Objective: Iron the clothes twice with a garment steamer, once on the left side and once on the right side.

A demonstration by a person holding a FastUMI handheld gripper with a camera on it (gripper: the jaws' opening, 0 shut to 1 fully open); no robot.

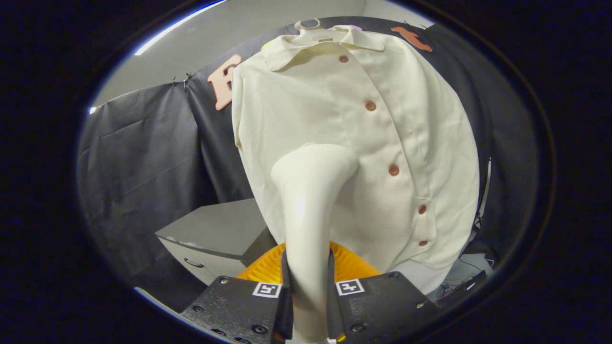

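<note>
grey box: a low grey cabinet-like box (210, 229) sits off to the left, below the shirt and in front of the black cloth wall (138, 157). it has a small dark handle on its front.

steamer: a smooth cream plastic garment steamer (308, 210) stands up between the fingers. its wide head reaches up to the left front of the shirt. it looks very close or touching, but i cannot tell which.

how the steamer handles: it looks hard and smooth, so it could slip. it is probably a bit heavy at the top. the thin neck low down, where the fingers are, seems the best place to hold it.

fingers: the black gripper (308, 296) has its two fingers clenched on the steamer's neck, one on each side. each carries a small square black and white marker. orange ribbed parts (351, 263) sit just behind them.

shirt: a cream cloth shirt with a collar and brown round buttons (354, 143) hangs on a pale hanger (308, 24), just beyond the fingers.

how the shirt handles: it looks soft, light and floppy. i think it will swing or fold if pushed hard, so a gentle slide is best.

writing: i can read no brand or label on the steamer or the shirt.
</note>
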